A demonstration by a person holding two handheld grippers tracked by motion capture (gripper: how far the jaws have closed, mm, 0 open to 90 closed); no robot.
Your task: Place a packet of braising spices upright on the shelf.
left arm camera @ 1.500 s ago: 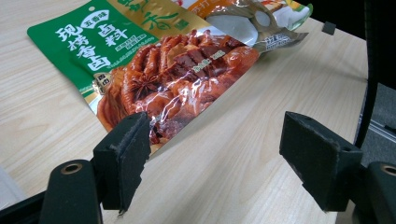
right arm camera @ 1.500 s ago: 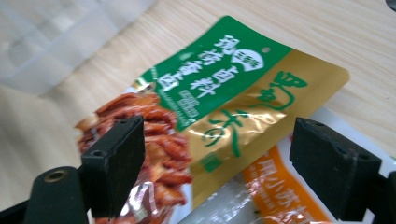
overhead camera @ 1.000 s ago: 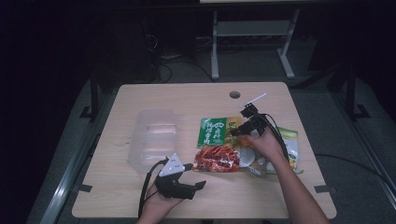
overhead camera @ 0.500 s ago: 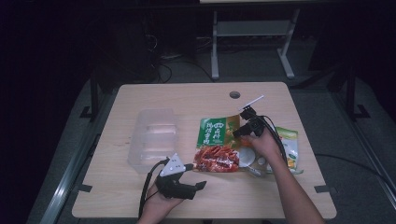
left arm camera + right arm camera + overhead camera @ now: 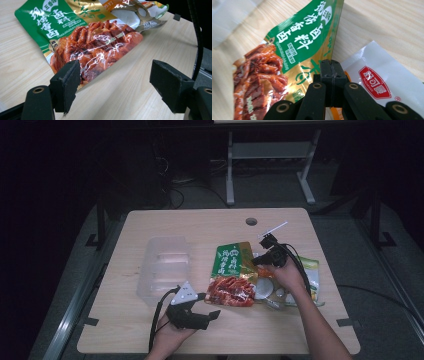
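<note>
The right gripper [image 5: 331, 75], jaws just closed, pinches the edge of a glossy green-and-red foil snack pouch [image 5: 234, 275] lying mid-table on the pale wooden table [image 5: 200, 225], partly over a white plastic packet [image 5: 377, 80]. The left gripper [image 5: 115, 85] waits wide open at the pouch's near corner, holding nothing. The slick foil, caught only by its rim, could slip free or drag the white packet along when lifted

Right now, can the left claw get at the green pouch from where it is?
Probably yes. The left claw stands open, and the near corner of the green pouch lies just ahead of one jaw on bare table. The right claw is shut on its far edge.
</note>
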